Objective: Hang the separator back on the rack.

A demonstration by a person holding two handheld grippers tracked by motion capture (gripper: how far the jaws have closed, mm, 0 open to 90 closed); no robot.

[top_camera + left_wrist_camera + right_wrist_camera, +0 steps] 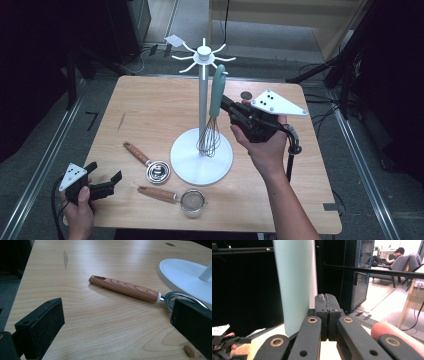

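Two grippers: the right gripper [226,104], jaws pressed together empty beside the hanging whisk [212,112], should withdraw gently; left gripper [107,180] rests open.

Overhead light is falling evenly on the table [150,110], while the surroundings are sinking into near-black. The stand's white base [201,159] is glaring slightly and casting a soft shadow. In the right gripper view the close mint handle [294,285] is blurring, and a bright room is glowing far right.
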